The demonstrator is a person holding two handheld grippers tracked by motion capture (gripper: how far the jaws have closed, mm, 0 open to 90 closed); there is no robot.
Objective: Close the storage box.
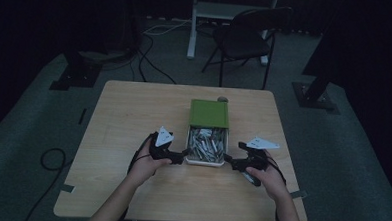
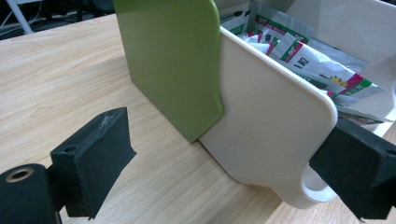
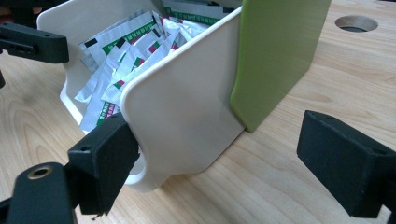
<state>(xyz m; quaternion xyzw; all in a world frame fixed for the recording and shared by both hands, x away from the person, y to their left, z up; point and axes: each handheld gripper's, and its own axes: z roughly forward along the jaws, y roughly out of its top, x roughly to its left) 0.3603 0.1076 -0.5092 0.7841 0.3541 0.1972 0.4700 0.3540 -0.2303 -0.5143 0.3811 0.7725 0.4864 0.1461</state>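
Where both jaws gape wide, cream box (image 1: pixel 205 162) of foil sachets (image 1: pixel 206 145), green lid (image 1: pixel 209 113) half-slid.

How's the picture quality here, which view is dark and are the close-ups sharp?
High view: dim and underexposed, room nearly black, the packets a grey blur. Left gripper view: bright and even, the box sharp, packet print legible as colour bands. Right gripper view: equally bright, soft shadow under the box, the near jaws slightly soft.

We see a cream drawer (image 2: pixel 266 126) in a green sleeve (image 2: pixel 173 60), silver sachets (image 3: pixel 126 56) inside the drawer printed green and red, black jaws, pale wood-grain table (image 1: pixel 133 118).
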